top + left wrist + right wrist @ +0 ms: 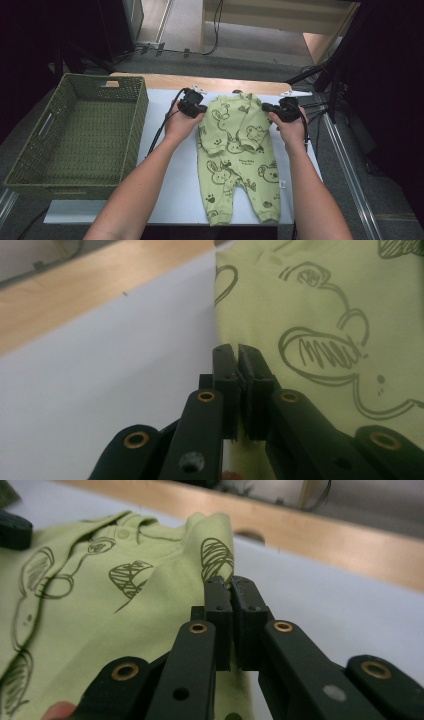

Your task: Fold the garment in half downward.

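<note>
A pale lime-green baby romper [235, 150], printed with dark olive line-drawn rabbits, bears and paw marks, lies pinched between two sets of black jaws with brass-coloured rivets; a sage-green woven basket [30, 150] sits beside the white table mat [170, 185], wood-edged.

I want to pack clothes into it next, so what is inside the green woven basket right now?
The basket shows just its own woven floor and walls, with nothing lying in it. The inner face of its near wall is hidden by the rim.
</note>
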Tool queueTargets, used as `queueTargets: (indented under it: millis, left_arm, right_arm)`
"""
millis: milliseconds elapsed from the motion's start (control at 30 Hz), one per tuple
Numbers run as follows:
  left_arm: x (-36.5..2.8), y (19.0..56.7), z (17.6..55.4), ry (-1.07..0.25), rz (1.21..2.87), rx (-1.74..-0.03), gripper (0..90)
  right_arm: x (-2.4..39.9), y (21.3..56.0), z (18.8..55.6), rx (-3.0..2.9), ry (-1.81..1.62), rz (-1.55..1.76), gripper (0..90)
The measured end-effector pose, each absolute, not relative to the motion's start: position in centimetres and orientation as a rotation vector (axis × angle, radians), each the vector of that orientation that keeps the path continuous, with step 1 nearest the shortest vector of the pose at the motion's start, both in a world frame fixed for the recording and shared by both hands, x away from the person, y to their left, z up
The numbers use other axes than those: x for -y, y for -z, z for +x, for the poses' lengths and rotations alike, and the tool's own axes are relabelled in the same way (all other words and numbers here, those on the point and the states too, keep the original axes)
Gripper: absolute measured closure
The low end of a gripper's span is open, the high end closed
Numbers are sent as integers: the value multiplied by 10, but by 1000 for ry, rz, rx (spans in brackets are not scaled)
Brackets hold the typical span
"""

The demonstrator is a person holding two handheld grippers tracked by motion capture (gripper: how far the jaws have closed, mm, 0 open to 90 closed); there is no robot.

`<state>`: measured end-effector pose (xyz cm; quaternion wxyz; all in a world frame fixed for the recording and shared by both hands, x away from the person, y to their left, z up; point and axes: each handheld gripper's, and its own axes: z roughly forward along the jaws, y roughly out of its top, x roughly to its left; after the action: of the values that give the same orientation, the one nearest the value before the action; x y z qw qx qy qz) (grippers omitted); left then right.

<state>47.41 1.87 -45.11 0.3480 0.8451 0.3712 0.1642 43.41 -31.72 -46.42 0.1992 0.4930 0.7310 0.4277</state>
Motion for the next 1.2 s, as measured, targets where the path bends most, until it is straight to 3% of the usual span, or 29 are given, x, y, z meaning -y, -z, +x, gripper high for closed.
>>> queueTargets:
  millis: [100,300,700,1200]
  left_arm:
    - [-19,439,473,-469,2151,-929,868]
    - [-24,434,455,-410,2015,-898,865]
    - [-34,435,391,-411,1916,-786,864]
    - [-42,483,312,-248,2006,-719,862]
  right_arm:
    - [314,458,434,-1998,-1232,1292,849]
    - [323,461,422,-1958,-1327,1253,846]
    - [331,467,362,-1958,-1429,1093,845]
    - [323,499,281,-2116,-1389,1189,842]
